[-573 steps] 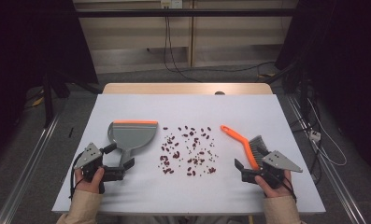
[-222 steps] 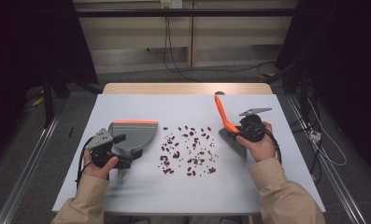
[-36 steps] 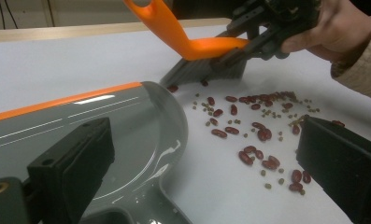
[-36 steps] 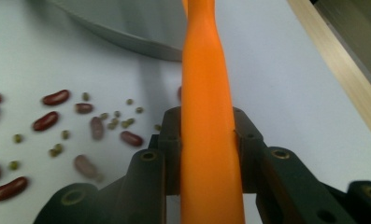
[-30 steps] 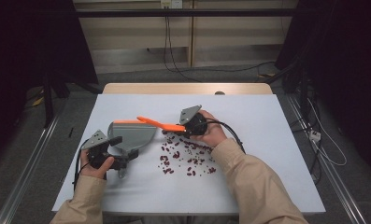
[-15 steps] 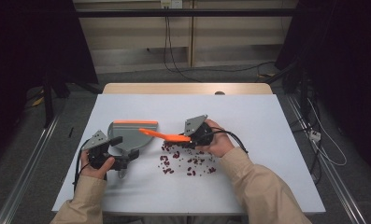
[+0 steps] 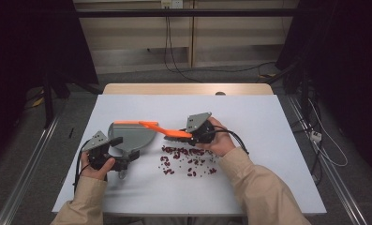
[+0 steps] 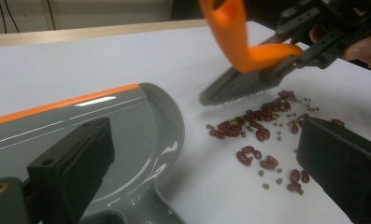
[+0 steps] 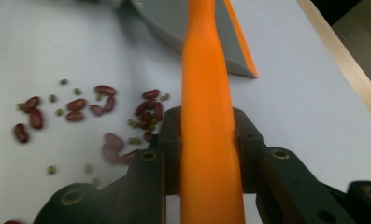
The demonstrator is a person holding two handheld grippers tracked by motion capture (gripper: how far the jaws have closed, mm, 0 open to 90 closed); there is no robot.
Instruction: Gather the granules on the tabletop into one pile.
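Your left gripper (image 8: 192,186) sits low at the grey dustpan (image 8: 103,135), one black jaw lying over the pan's rear, the other standing off past its curved edge. Beans (image 8: 262,135) lie scattered on the white table (image 8: 103,60) just beyond that edge, dark red ones mixed with small green ones. Above the far side of the beans, the orange-handled brush (image 8: 244,60) tilts, bristles touching the table, clamped by the other gripper (image 8: 314,42).
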